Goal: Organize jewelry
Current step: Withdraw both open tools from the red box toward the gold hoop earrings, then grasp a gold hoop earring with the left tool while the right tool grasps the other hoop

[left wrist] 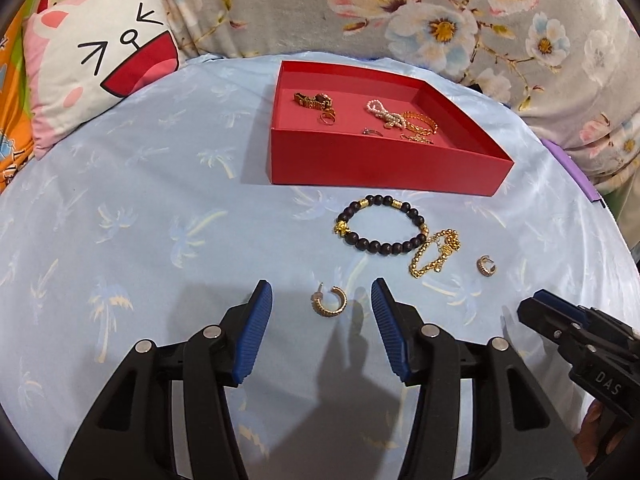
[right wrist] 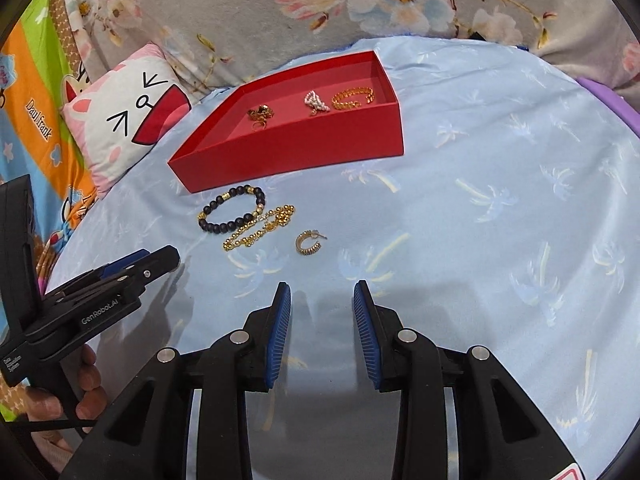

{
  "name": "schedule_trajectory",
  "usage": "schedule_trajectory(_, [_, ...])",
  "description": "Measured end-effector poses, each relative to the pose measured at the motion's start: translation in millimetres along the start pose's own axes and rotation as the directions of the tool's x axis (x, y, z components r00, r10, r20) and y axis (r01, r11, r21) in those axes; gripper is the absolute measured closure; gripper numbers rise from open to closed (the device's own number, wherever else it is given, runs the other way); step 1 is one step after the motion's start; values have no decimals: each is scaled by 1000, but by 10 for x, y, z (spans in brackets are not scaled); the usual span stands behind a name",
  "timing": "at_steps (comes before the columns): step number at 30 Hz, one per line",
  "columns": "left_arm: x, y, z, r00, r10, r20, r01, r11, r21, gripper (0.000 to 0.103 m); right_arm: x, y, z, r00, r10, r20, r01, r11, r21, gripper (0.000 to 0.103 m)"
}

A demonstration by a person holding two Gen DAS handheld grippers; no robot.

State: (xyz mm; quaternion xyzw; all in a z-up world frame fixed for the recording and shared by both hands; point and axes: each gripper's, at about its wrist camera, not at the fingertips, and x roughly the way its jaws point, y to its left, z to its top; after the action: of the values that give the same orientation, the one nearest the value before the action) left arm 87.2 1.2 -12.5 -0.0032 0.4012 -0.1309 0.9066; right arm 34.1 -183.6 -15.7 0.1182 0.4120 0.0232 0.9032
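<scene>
A red tray (left wrist: pixel 384 160) (right wrist: pixel 304 148) holds several gold and pearl pieces. On the blue cloth in front of it lie a dark bead bracelet (left wrist: pixel 382 224) (right wrist: pixel 234 209), a gold chain (left wrist: pixel 434 254) (right wrist: pixel 260 228) and two gold hoop earrings. One earring (left wrist: pixel 329 304) lies between the fingertips of my open left gripper (left wrist: pixel 322 298). The other earring (left wrist: pixel 486 266) (right wrist: pixel 309 242) lies ahead of my open, empty right gripper (right wrist: pixel 322 294), which also shows in the left wrist view (left wrist: pixel 540 304). The left gripper shows in the right wrist view (right wrist: pixel 160 258).
A cartoon-face pillow (left wrist: pixel 96 60) (right wrist: pixel 128 120) lies at the far left. A floral blanket (left wrist: pixel 400 12) bunches up behind the tray. A purple edge (left wrist: pixel 576 172) runs along the right side of the cloth.
</scene>
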Motion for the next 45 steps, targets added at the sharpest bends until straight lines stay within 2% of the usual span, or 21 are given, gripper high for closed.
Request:
schedule_trajectory(8, [67,-46,11,999,24,-28,-23,1000,21,56,48,17,3,1000,-11,-12,10,1000,-8,67])
schedule_trajectory(15, [67,-53,13,1000,12,-27,-12,1000,26,71,65,24,7,1000,-21,-18,21,1000,-11,66])
schedule_trajectory(18, [66,-56,16,1000,0,-28,0,1000,27,85,66,30,3,1000,-24,-18,24,1000,-15,65])
schedule_trajectory(25, [37,-30,5,1000,-20,-19,20,1000,9,86,72,28,13,999,-30,-17,29,999,-17,65])
schedule_trajectory(31, [-28,69,-18,1000,6,1,-6,1000,-6,86,151,94,102,1000,-21,-16,21,999,-39,65])
schedule_trajectory(36, [-22,177,-15,1000,-4,-9,4,999,-46,86,259,155,201,1000,-26,-15,25,998,-50,65])
schedule_trajectory(45, [-7,179,-18,1000,-20,-16,19,999,-43,85,368,185,289,998,-51,-22,50,997,-52,65])
